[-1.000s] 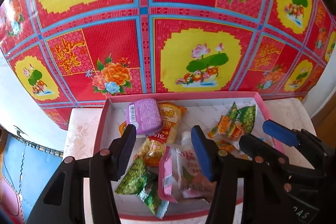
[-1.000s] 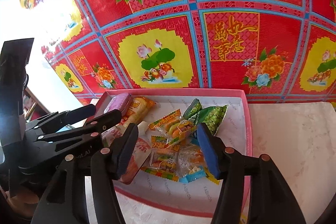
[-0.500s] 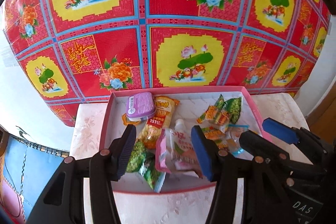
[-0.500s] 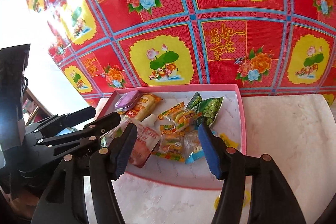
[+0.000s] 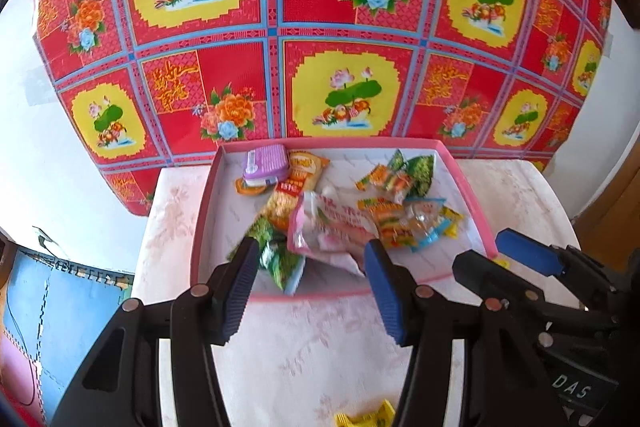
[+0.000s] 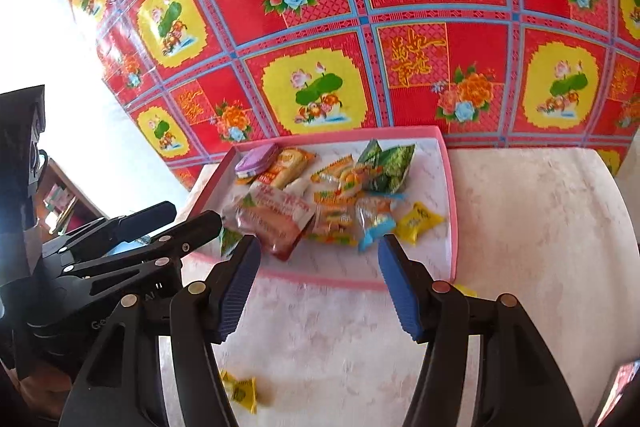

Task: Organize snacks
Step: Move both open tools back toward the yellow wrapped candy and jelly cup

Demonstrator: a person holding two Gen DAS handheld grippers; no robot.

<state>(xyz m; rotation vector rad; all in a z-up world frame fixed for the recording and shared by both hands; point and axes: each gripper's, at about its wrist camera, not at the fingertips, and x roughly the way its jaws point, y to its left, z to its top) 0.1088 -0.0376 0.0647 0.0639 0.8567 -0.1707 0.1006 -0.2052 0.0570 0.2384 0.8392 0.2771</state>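
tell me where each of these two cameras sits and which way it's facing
Left wrist: on the left gripper, looking forward and down at the pink tray of snacks; the right gripper shows at right.
Right wrist: on the right gripper, facing the same tray; the left gripper shows at left.
Shared: tray, purple box, red patterned cloth, and a yellow candy lying outside the tray.

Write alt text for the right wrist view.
A pink-rimmed tray of mixed snack packets sits on a pale table against a red floral cloth. The right gripper hangs open and empty before it, a yellow candy lies loose on the table, and the left gripper is alongside.
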